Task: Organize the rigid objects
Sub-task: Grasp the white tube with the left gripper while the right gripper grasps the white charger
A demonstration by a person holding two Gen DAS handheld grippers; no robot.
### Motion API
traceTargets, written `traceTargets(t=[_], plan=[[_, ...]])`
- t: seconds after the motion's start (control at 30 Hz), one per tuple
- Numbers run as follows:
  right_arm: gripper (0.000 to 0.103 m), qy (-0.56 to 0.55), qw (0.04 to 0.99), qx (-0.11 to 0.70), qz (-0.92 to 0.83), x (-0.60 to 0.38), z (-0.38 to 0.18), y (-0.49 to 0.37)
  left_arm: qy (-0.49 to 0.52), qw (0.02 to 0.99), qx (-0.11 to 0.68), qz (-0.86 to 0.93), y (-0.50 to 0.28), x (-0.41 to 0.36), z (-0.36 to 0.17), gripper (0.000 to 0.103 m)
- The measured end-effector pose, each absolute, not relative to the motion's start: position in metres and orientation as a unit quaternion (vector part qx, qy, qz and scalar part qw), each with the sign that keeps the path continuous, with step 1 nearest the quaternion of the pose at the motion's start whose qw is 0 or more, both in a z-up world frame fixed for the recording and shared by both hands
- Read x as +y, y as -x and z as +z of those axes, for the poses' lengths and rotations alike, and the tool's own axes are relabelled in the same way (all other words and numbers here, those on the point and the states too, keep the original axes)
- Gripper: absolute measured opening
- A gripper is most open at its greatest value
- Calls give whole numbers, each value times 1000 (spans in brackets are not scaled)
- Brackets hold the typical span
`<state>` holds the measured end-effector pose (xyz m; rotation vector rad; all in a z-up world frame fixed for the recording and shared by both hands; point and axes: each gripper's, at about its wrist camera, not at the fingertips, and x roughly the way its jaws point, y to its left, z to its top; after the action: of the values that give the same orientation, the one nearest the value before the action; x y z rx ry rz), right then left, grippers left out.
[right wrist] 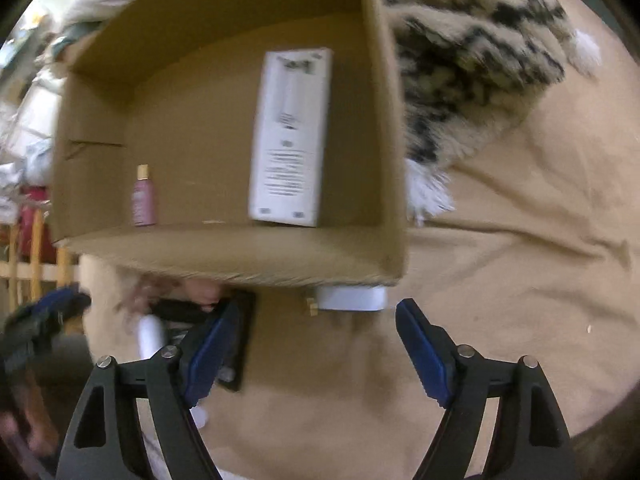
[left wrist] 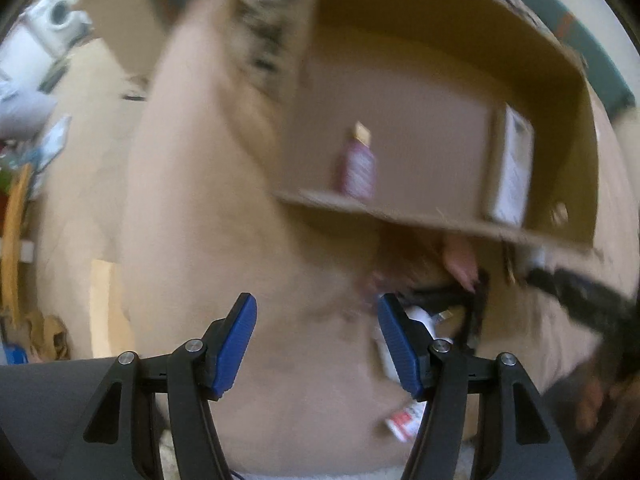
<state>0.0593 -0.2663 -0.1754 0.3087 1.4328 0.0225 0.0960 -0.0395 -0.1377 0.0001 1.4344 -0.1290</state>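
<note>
cardboard box (right wrist: 224, 248) holds pink bottle (right wrist: 143, 198) and white carton (right wrist: 290, 136).

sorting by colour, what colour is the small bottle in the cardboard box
Pink, with a gold cap; the small bottle shows best in the right wrist view.

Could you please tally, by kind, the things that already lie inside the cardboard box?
Pink bottle: 1
White packet: 1
Total inside the cardboard box: 2
</note>
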Motion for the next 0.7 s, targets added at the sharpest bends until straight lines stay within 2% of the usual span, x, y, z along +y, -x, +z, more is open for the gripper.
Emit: traceTargets(t=[0.13,0.53,0.57,0.6,0.63,0.7], plan=[[86,-154,743,651,-6,-274,-176,-62,25,711,698,-89,-93,-60,-164,60],[86,-173,737,654,-19,-295,-178,-62,20,686,719,-109,-89,-76,-182,59],[84,-175,734,656,-22,-300,-179,-62,25,685,719,-111,-89,-76,-184,52],[72,-177,731,659,-22,-301,-182,-62,32,685,719,-115,-88,-75,-185,42],[55,-180,727,663,-18,-302,-184,-63,34,687,717,-114,-89,-73,-185,39],[53,-188,724,664,-9,-302,-187,-64,30,694,710,-112,-91,-70,-184,35]])
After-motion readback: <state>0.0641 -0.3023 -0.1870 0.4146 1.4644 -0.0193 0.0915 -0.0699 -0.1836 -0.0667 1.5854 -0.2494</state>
